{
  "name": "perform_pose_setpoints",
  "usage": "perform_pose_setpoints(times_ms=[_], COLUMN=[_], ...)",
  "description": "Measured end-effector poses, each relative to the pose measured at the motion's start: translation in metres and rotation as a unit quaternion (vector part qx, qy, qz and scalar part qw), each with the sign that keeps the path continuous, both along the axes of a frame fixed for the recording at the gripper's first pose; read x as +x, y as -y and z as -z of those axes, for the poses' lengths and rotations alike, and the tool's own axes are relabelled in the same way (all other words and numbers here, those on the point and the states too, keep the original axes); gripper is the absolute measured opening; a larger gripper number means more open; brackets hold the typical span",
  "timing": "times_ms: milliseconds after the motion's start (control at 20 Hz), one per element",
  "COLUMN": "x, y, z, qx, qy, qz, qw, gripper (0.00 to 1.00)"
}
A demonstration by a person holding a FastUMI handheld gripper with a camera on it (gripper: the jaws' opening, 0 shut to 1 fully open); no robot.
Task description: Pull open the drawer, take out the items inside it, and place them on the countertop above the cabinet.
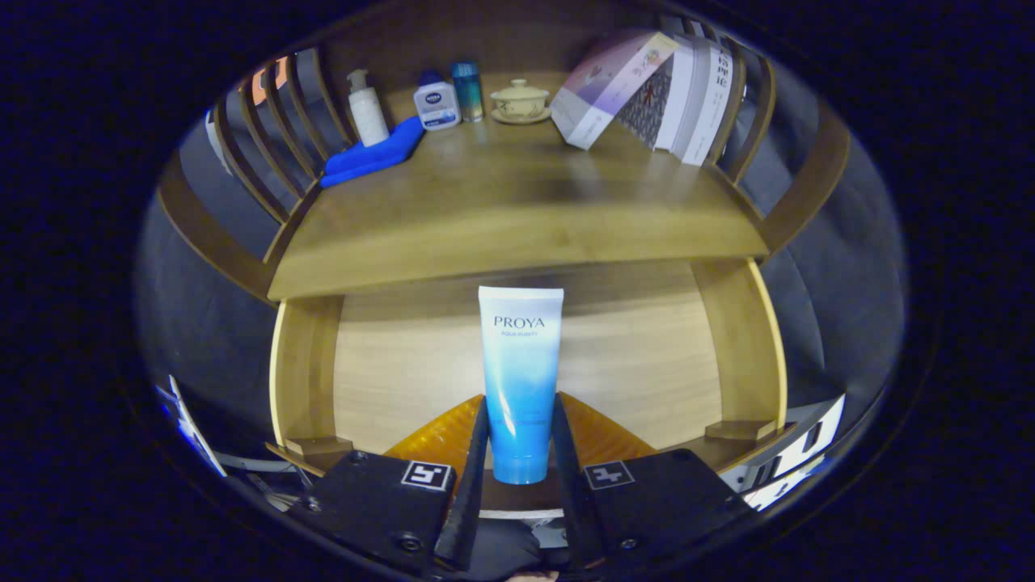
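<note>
**Fig. – Tube gripped over the open drawer**

Gripper [520, 453] w/ both fingers [475, 453] pressed against the lower sides of a blue-and-white tube [520, 380]; jaws clenched on it, cap end down between the fingers, flat crimped end pointing away from them. Tube stands roughly upright along the finger axis, approx. centred. Whether its cap end touches the drawer floor cannot be told.

Behind & below the tube: the drawer [307, 372], pulled open, pale wood floor bare around the tube, side walls running left & right of the fingers. An orange item [441, 436] lies just beside the fingers on both sides, partly hidden by them; its nature is unclear.

Beyond the drawer: the countertop [517, 218], darker wood, w/ slatted rails at either side. At its far edge, left to right: blue cloth [372, 153] lying flat, white pump bottle [367, 109] touching or just behind the cloth, squat white-and-blue bottle [437, 103], slim blue bottle [467, 89], lidded teacup on a saucer [520, 101], and several books [647, 85] leaning to the right against the rail.
</note>
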State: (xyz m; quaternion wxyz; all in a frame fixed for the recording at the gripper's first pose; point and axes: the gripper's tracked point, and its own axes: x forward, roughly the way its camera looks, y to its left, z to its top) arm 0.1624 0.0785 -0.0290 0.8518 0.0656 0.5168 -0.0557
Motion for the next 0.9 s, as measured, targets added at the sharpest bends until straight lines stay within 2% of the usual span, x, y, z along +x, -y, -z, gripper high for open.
perform_pose_setpoints(times_ms=[300,750,900], x=[0.045,0.122,0.143], y=[0.007,0.014,0.023], z=[-0.021,-0.024,-0.024], qx=[0.004,-0.003,-0.015], qy=[0.023,0.056,0.074], qz=[0.009,-0.018,-0.013], qw=[1.0,0.998,0.997], gripper=[0.46,0.46,0.47])
